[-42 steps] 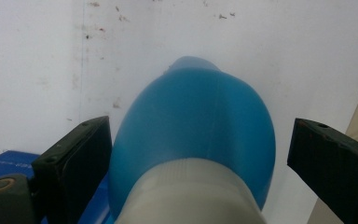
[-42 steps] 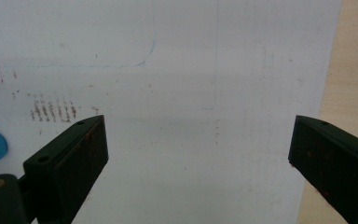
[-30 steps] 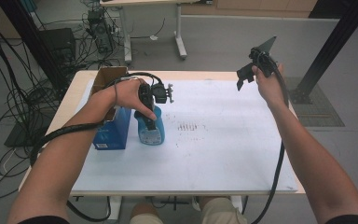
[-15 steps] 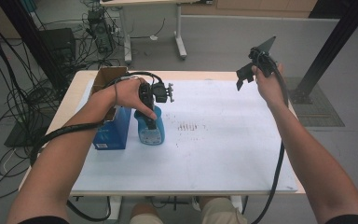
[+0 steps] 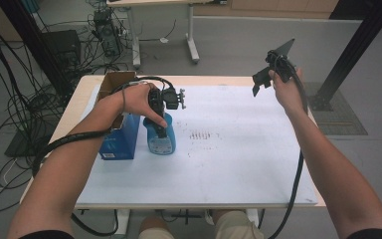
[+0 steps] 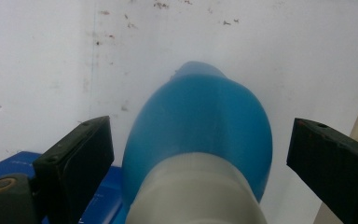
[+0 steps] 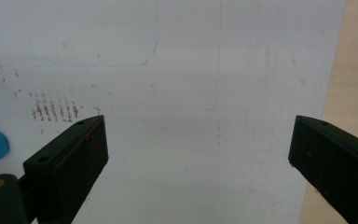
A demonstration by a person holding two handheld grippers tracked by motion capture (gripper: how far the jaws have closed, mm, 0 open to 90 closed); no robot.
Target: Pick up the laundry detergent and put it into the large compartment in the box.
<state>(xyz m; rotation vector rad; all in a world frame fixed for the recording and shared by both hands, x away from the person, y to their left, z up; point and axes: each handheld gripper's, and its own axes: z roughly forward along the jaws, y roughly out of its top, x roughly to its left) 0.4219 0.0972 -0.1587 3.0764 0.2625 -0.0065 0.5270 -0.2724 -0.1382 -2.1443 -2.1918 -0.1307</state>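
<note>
The left gripper (image 6: pixel 200 154) points down over the blue bottle (image 6: pixel 200 140), jaws spread either side, not touching. The right gripper (image 7: pixel 198 154) hangs raised above the table (image 5: pixel 238 164), jaws released.

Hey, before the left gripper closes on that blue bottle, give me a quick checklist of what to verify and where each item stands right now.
1. Left gripper open: ok.
2. Blue bottle between its jaws: ok, gaps on both sides.
3. Bottle upright on the white sheet: ok.
4. Clearance from the blue box: cannot tell, they stand very close.
5. Right gripper out of the way: ok, raised over the far right edge, open.
</note>
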